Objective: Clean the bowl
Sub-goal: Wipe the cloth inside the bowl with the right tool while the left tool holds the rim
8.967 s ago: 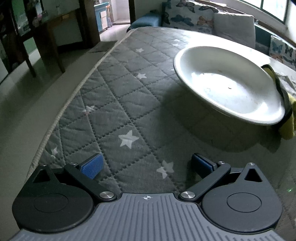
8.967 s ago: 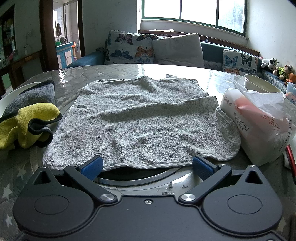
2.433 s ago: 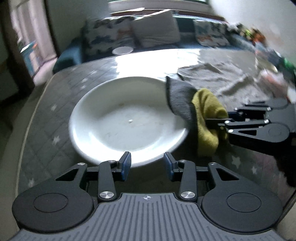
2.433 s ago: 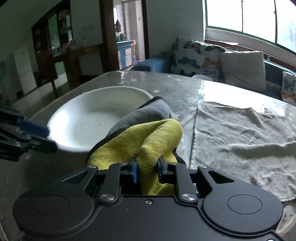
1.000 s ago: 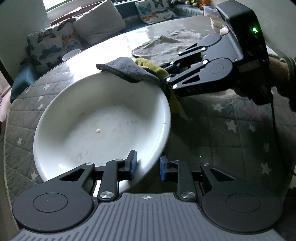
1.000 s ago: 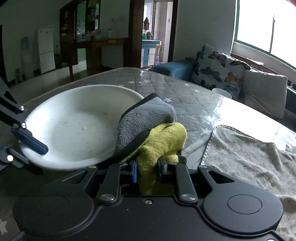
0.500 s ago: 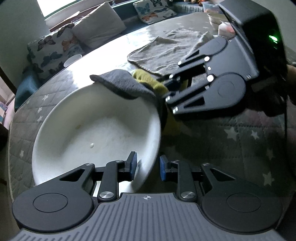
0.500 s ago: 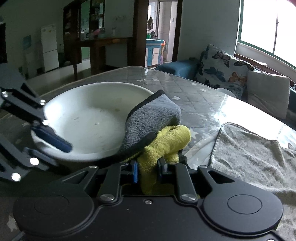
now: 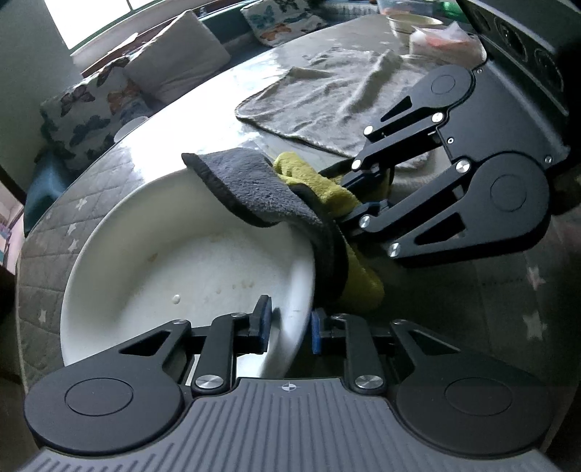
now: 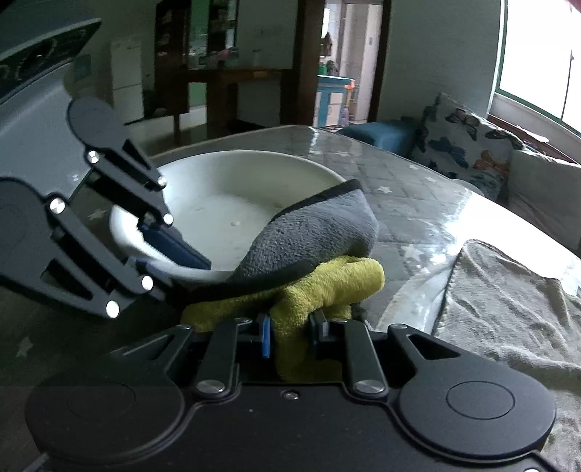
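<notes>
White bowl [image 9: 189, 276] sits tilted on the quilted tabletop [image 9: 508, 290], its near rim pinched by the left hand-held gripper [image 9: 288, 325]; the right hand-held gripper [image 10: 290, 336], clamped on a grey-and-yellow cloth [image 10: 319, 254], lies just right of the bowl, cloth draped over the rim, food specks inside

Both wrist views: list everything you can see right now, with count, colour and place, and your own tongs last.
Wide shallow white bowl: one, white with small stains, on the quilted table, rim pinched by the left tongs.
Grey-and-yellow microfibre cloth: one, grey flap draped over the bowl's rim.
Grey terry towel: one, spread flat beyond the bowl.
Grey star-print quilted table cover: one, under the bowl.
Tissue pack: one, white and pink, far table edge.
Small bowl: one, pale, beside the tissue pack.
Butterfly-print cushions: several, on the bench by the window.
Left tongs: black, blue pads, shut on the bowl's rim.
Right tongs: black, shut on the cloth.
</notes>
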{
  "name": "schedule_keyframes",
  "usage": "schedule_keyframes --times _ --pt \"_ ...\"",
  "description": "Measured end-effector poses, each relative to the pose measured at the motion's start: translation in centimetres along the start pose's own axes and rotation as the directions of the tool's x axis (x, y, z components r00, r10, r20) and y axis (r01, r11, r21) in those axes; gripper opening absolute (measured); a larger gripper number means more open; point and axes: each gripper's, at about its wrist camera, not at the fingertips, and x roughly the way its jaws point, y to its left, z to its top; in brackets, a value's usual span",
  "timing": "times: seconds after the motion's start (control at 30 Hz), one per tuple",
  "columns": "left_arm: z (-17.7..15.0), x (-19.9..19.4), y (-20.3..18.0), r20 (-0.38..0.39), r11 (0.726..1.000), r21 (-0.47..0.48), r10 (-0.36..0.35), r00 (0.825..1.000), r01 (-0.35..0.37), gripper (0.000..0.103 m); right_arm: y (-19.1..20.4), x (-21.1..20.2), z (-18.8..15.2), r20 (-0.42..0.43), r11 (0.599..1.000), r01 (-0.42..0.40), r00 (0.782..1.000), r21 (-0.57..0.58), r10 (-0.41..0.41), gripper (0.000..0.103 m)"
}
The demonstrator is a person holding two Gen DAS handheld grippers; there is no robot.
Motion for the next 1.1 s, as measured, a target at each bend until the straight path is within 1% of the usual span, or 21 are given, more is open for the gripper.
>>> schedule_keyframes --times 0.27,0.47,0.63,0.9,1.1 --pt "-1.4 -1.0 0.0 0.003 0.998 0.049 -0.034 0.999 0.034 0.022 0.1 0.5 0.2 0.006 1.0 -0.001 1.0 -0.016 0.002 0.022" --pt "-2.0 -1.4 0.2 0.002 0.997 0.064 -0.047 0.999 0.047 0.022 -0.4 1.5 0.7 0.011 1.0 0.004 1.0 -0.024 -0.003 0.022" --pt "-2.4 -1.7 0.3 -0.001 0.996 0.073 -0.06 0.998 0.06 0.022 -0.5 1.4 0.6 0.01 0.999 0.001 1.0 -0.034 -0.001 0.022" --pt "-3.0 -2.1 0.2 -0.008 0.994 0.083 -0.066 0.998 0.066 0.022 -0.7 1.3 0.4 0.008 0.999 -0.004 1.0 -0.05 0.004 0.022" --pt "-2.5 -1.9 -0.1 -0.025 0.997 0.064 -0.042 0.999 0.044 0.023 -0.9 1.2 0.2 0.006 0.998 -0.007 1.0 -0.063 0.008 0.022"
